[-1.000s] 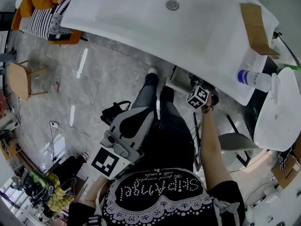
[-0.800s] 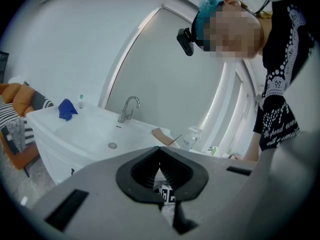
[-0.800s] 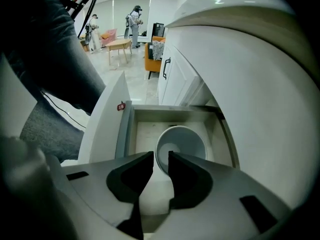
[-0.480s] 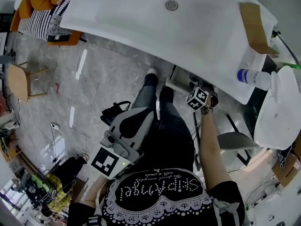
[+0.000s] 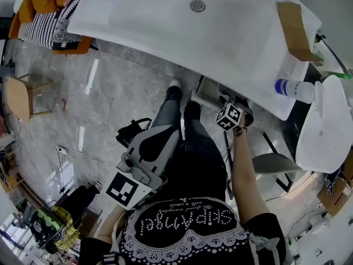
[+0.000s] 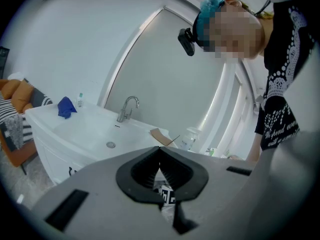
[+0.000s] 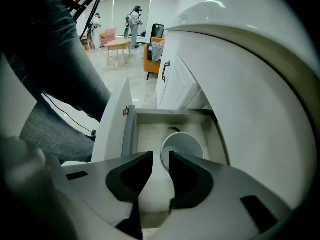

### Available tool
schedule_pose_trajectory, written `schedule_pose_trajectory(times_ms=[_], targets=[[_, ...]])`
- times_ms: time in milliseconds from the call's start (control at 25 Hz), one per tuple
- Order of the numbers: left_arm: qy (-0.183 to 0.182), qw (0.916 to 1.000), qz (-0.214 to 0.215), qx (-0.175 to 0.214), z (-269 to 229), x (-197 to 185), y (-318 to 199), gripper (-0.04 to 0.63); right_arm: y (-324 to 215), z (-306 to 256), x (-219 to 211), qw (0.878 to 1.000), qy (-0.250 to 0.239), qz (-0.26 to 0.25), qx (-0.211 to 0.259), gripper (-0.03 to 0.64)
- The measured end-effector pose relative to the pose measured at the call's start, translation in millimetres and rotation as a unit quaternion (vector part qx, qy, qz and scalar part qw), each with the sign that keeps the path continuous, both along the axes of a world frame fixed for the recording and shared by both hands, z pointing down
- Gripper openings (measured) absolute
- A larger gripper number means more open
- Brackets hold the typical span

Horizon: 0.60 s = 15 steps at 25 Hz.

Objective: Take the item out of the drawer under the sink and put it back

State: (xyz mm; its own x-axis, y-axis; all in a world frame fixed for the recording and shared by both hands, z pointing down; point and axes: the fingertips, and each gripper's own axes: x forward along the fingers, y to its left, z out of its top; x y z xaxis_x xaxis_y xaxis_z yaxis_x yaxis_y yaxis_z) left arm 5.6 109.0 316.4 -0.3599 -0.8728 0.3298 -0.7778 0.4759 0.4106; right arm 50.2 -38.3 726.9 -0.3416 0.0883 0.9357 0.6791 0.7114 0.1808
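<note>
Grey stone flooring runs under a long white washbasin counter (image 5: 165, 37), and below its right end a white drawer (image 7: 148, 134) stands pulled out. Inside it, toward the right, sits a white round cup (image 7: 183, 145), its mouth toward the right gripper (image 7: 160, 155). This gripper points down at it. Its jaws have just been opening and stand apart, with the cup's near wall showing through the gap just beyond the tips. The left gripper (image 6: 160, 149) hangs at the near left, its jaws together on nothing.

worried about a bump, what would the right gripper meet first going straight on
Probably the white round cup in the open white drawer, depth unclear; its wall lies between the right gripper's jaws, just opened.
</note>
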Motion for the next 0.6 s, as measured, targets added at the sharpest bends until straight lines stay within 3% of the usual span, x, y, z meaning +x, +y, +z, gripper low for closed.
schedule_pose_trajectory(times_ms=[480, 600], targets=[[0.003, 1.0, 0.003, 0.007, -1, 5, -8, 0.005, -6, -24, -1, 0.995, -0.047, 0.078, -0.042, 0.088], [0.002, 1.0, 0.005, 0.008, -1, 4, -10, 0.005, -10, -36, -5, 0.988, -0.07, 0.122, -0.065, 0.018]])
